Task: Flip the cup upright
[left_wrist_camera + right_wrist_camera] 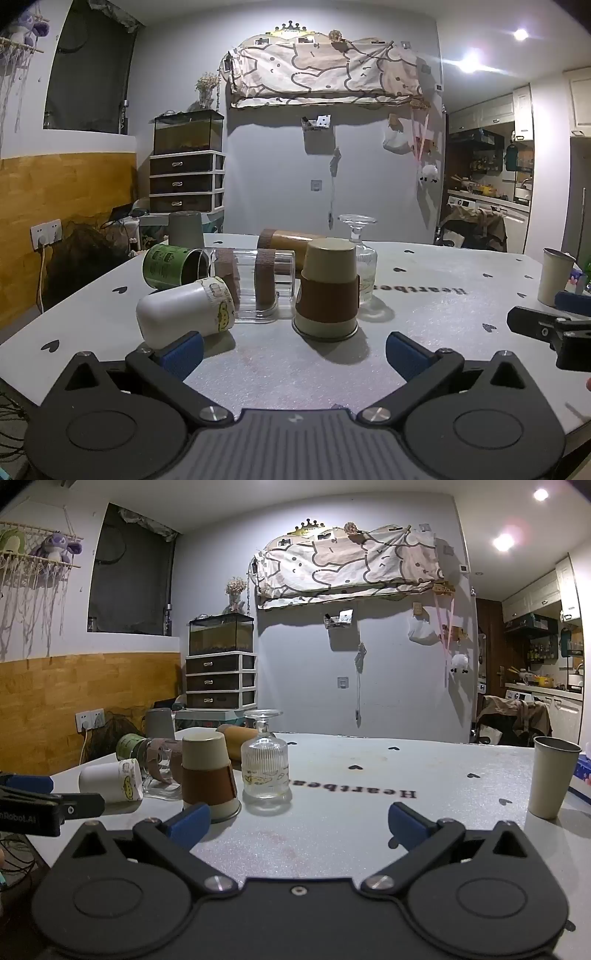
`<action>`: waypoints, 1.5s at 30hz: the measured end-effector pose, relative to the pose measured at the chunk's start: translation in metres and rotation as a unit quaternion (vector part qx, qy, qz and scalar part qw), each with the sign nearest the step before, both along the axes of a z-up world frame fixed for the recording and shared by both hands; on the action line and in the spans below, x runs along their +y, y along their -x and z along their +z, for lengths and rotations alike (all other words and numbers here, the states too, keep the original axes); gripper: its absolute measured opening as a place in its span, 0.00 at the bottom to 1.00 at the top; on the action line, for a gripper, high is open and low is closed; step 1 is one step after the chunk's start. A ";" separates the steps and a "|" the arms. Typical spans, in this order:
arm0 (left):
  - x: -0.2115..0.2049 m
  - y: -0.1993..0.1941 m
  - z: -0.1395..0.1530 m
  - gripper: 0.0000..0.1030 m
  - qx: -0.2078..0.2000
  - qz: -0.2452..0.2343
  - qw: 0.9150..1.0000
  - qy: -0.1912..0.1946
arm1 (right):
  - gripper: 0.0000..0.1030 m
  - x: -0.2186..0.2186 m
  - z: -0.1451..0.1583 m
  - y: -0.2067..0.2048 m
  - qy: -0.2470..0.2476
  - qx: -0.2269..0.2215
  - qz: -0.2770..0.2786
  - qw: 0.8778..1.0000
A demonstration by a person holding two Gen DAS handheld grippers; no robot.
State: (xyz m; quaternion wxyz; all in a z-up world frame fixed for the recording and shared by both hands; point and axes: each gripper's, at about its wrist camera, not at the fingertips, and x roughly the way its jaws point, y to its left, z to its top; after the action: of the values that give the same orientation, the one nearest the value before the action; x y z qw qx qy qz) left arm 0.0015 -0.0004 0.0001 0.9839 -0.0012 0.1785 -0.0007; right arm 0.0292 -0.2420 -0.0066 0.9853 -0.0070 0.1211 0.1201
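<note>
Nearest the cameras, the left gripper (294,352) is hovering low over the grey tabletop (424,314) with its jaws spread wide and gripping nothing; its left blue finger is sitting just in front of a white cup (184,315) that is lying on its side. The right gripper (299,825) is likewise hanging over the tabletop with its jaws released and nothing between them.

Just ahead of the left gripper, a beige cup with a brown sleeve (327,291) is standing upside down, rim on the tabletop. Beside it, a ribbed glass cup (264,768) is also resting inverted, its foot pointing upward. Behind the white cup, a clear tumbler with a brown band (255,280) and a green cup (171,266) are lying on their sides, touching or nearly so. Farther back, a brown tube-like cup (284,238) is lying down and a grey cup (185,229) is standing inverted near the far edge.

Well apart on the right, a tall beige cup (550,777) is standing upright.
</note>
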 end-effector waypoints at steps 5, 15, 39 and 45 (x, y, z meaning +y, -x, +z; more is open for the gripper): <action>0.000 -0.007 -0.001 1.00 0.002 0.000 1.000 -0.001 | 1.00 0.000 0.000 0.000 0.000 0.000 0.000 1.000; 0.002 -0.006 -0.006 1.00 -0.006 -0.004 1.000 0.003 | 1.00 0.000 0.001 0.000 0.001 0.001 0.000 1.000; -0.003 0.000 -0.003 1.00 -0.005 -0.005 1.000 -0.004 | 1.00 0.000 0.003 0.001 0.001 0.002 0.000 1.000; -0.003 0.000 -0.003 1.00 -0.005 -0.004 1.000 -0.005 | 1.00 0.000 0.003 0.001 0.001 0.002 -0.001 1.000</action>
State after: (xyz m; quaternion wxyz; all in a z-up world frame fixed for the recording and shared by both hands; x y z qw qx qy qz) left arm 0.0017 -0.0036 -0.0034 0.9848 0.0041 0.1737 -0.0040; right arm 0.0285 -0.2423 -0.0032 0.9852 -0.0075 0.1229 0.1194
